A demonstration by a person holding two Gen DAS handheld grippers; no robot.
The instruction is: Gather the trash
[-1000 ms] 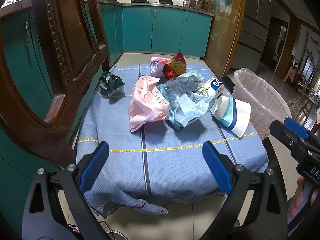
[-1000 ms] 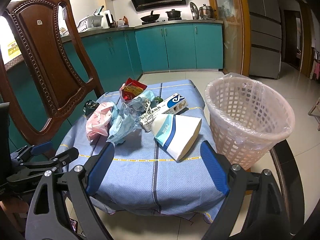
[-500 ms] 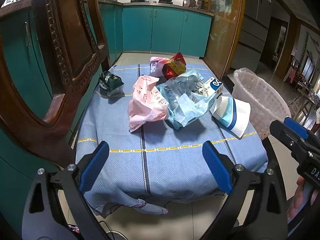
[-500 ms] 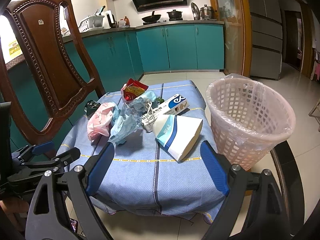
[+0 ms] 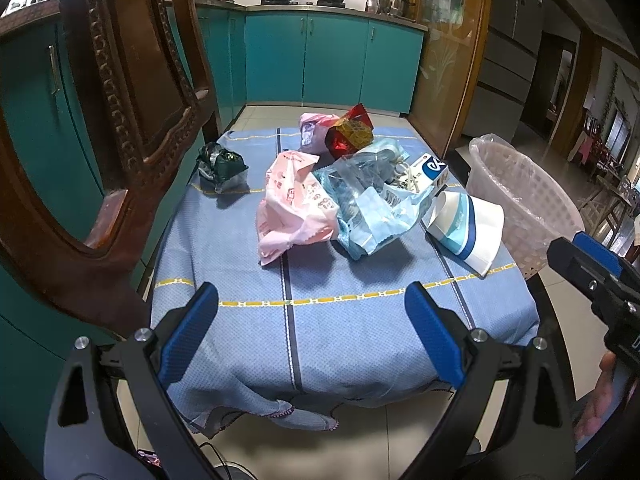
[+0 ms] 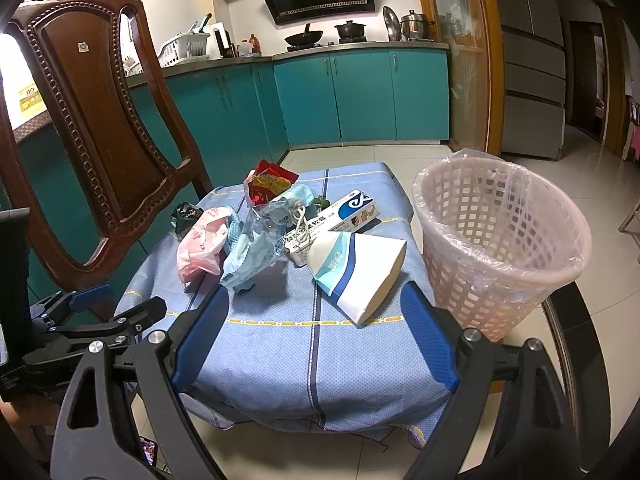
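Note:
Trash lies piled on a small table with a blue cloth [image 5: 320, 328]: a pink bag [image 5: 294, 204], a crumpled light-blue wrapper [image 5: 372, 208], a red and gold wrapper [image 5: 350, 136], a dark green wrapper [image 5: 222, 166], a long white and blue box [image 6: 340, 220] and a white and blue carton [image 6: 356, 268]. A pink lattice bin [image 6: 500, 244] with a clear liner stands right of the table. My left gripper [image 5: 312, 336] hangs open over the table's near edge, holding nothing. My right gripper [image 6: 316, 336] is open too, just short of the carton.
A carved dark wooden chair [image 6: 92, 132] stands close on the left of the table. Teal kitchen cabinets [image 6: 360, 96] and a stove line the back wall. A tiled floor [image 6: 600, 184] surrounds the table and bin. A hand [image 5: 600, 404] shows at the lower right of the left wrist view.

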